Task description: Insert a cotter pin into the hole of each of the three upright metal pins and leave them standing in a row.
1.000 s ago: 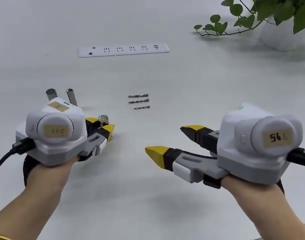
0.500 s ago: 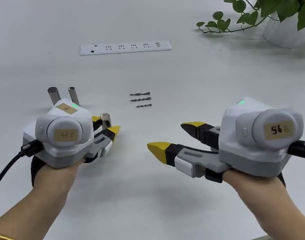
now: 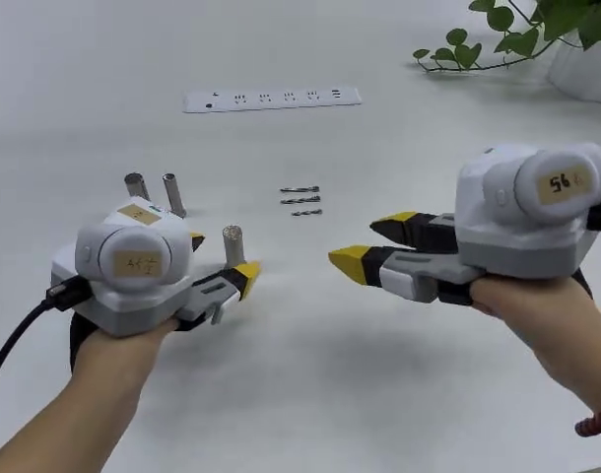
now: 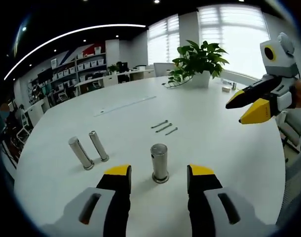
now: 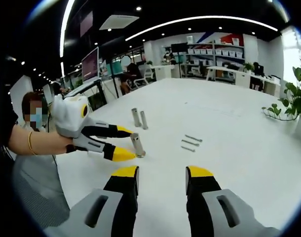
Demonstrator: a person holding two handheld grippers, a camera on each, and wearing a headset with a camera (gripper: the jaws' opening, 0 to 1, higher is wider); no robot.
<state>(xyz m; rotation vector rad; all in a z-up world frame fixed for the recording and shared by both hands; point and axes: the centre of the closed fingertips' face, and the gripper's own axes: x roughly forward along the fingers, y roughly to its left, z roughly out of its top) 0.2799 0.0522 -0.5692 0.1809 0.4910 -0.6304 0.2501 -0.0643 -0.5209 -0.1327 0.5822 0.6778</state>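
Three upright metal pins stand on the white table: two close together [image 3: 136, 185] [image 3: 172, 194] and a third pin [image 3: 233, 244] nearer me. My left gripper [image 3: 225, 260] is open, one jaw on each side of the third pin [image 4: 159, 162] without touching it. The pair of pins [image 4: 80, 153] [image 4: 98, 146] stands to its left. Three cotter pins [image 3: 300, 200] lie side by side beyond. My right gripper [image 3: 369, 243] hovers open above the table with nothing in it, pointing at the third pin [image 5: 137, 144] and the left gripper [image 5: 125, 143].
A white power strip [image 3: 271, 99] lies at the far side of the table. A potted plant [image 3: 537, 25] stands at the far right. A cable runs from the left gripper off the near left.
The left gripper's jaws have come apart from the third pin, which now stands upright on the table between them. The right gripper has risen and moved a little forward.
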